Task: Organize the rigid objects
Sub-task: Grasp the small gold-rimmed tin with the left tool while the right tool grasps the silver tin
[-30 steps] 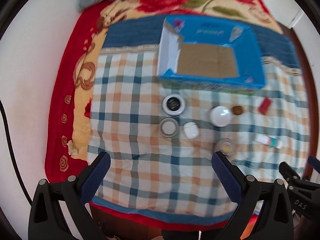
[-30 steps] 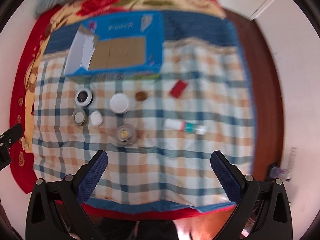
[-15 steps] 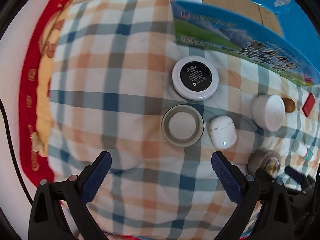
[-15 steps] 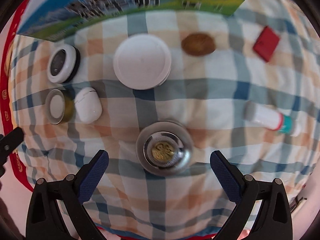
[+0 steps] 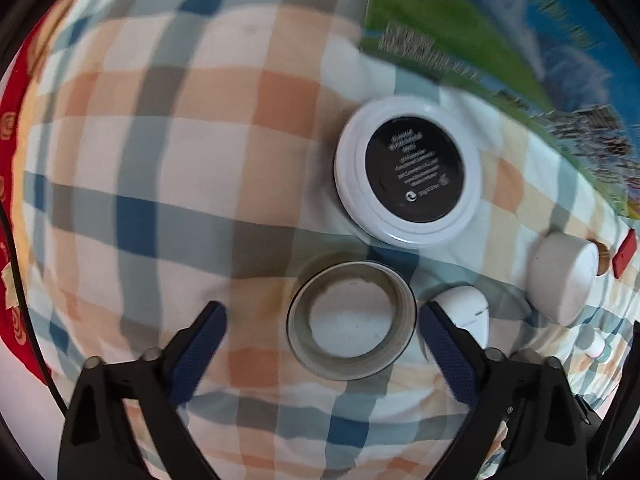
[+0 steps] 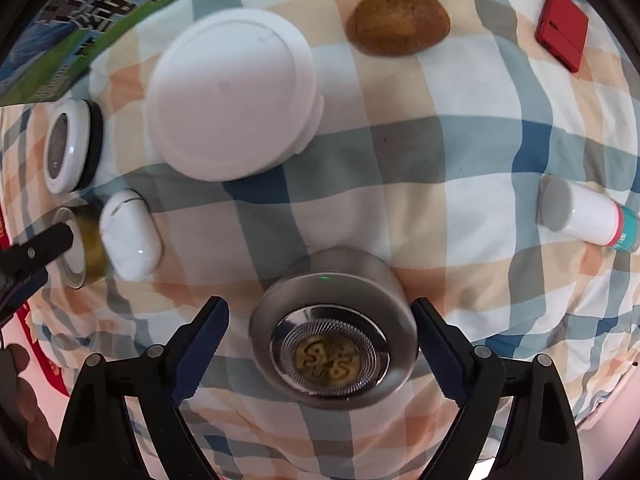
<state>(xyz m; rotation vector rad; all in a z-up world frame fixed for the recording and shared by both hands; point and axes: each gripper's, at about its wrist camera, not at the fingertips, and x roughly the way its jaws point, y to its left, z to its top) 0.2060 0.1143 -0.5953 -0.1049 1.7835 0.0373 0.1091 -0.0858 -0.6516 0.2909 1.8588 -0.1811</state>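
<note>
On the checked cloth, my left gripper (image 5: pixel 320 318) is open with its jaws on either side of a round olive-rimmed tin (image 5: pixel 351 322); the right jaw stands close to the tin, the left a little off. My right gripper (image 6: pixel 320 314) is open around a round silver tin with a gold emblem (image 6: pixel 334 330), its right jaw nearly at the tin's wall. The olive tin also shows at the left of the right wrist view (image 6: pixel 82 248), with a left gripper finger across it.
Close by lie a white case (image 5: pixel 466 312) (image 6: pixel 130 234), a white compact with a black label (image 5: pixel 408 182), a large white jar (image 6: pixel 232 94) (image 5: pixel 562 280), a brown lump (image 6: pixel 398 20), a red block (image 6: pixel 562 34) and a white tube (image 6: pixel 588 216). The blue-green box (image 5: pixel 500 40) stands behind.
Both grippers have dropped down and forward towards the cloth. The olive tin now sits between the left jaws and the silver tin between the right jaws. Nothing has been gripped.
</note>
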